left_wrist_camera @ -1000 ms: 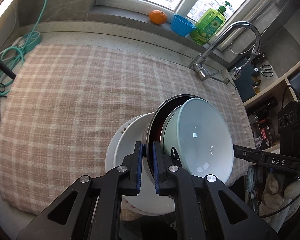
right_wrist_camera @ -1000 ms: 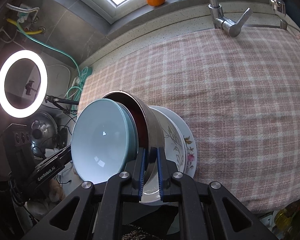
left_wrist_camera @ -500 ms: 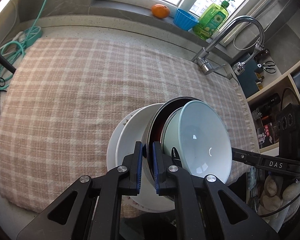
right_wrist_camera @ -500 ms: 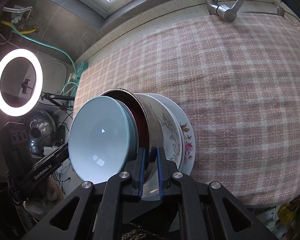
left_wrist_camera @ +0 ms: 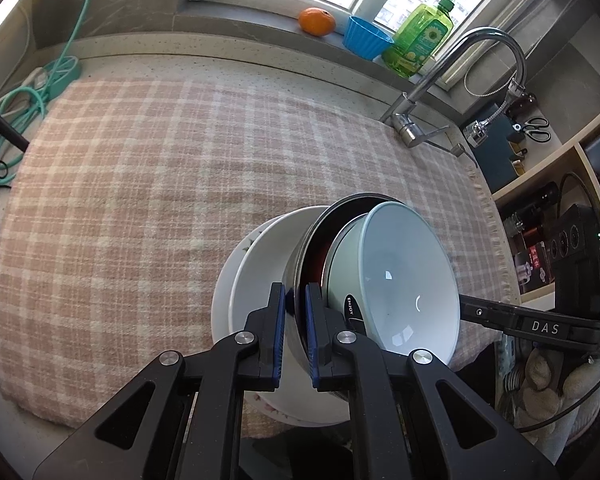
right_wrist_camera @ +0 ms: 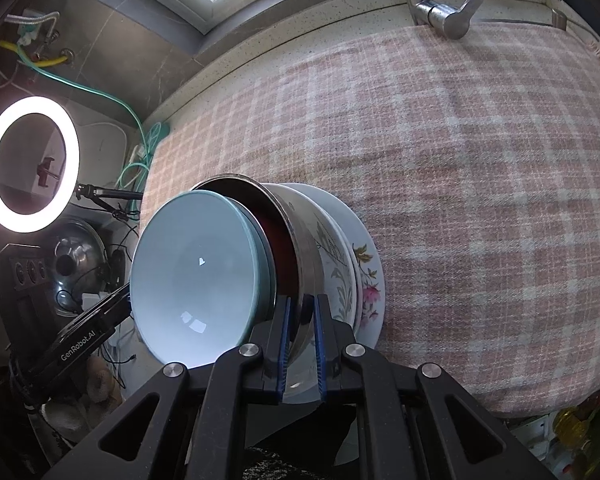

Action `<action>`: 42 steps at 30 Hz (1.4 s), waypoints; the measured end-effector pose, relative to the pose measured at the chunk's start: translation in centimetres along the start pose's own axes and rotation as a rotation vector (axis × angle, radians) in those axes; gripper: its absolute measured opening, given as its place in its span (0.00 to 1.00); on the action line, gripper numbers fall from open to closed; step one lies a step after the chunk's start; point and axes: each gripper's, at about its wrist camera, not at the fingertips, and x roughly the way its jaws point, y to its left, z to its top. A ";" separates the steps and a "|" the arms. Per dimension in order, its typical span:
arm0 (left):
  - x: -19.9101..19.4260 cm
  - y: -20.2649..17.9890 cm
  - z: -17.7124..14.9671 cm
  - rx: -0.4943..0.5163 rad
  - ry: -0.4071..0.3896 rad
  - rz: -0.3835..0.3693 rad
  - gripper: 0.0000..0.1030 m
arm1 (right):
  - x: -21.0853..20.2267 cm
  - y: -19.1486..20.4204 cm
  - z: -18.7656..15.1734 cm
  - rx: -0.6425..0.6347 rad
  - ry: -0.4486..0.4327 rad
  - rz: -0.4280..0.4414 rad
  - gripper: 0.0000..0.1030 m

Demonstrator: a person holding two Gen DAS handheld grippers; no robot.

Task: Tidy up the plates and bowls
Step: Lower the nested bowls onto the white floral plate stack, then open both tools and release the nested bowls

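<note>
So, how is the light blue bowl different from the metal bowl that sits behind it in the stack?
The light blue bowl is glazed ceramic, pale inside; the metal bowl is shiny steel with a dark red inside. The light blue bowl sits nested in the metal bowl, so it is the smaller one. Both grippers, left and right, clamp the metal bowl's rim; neither clamps the light blue bowl. Both bowls are round and tilted on edge.

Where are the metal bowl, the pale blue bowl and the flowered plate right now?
metal bowl (right_wrist_camera: 306, 240), right wrist view, on its shiny outer wall.
pale blue bowl (left_wrist_camera: 404, 276), left wrist view, on its inner surface.
flowered plate (right_wrist_camera: 370, 292), right wrist view, on its pink flower rim.
</note>
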 end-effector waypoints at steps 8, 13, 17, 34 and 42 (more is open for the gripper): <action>-0.1 0.0 -0.1 0.004 0.005 -0.001 0.08 | 0.0 0.4 0.1 -0.012 -0.006 -0.002 0.12; -0.5 0.0 -0.2 0.006 0.001 0.000 0.10 | 0.3 0.4 0.2 -0.010 0.002 -0.002 0.12; -1.0 0.4 -0.2 0.004 -0.014 0.005 0.11 | 0.3 0.5 0.2 -0.015 -0.004 -0.008 0.12; -4.7 0.6 -0.2 0.103 -0.122 0.084 0.11 | -3.7 4.0 -2.4 -0.174 -0.257 -0.191 0.20; -6.5 -2.0 -1.8 0.160 -0.189 0.151 0.25 | -5.5 4.7 -4.4 -0.198 -0.366 -0.251 0.31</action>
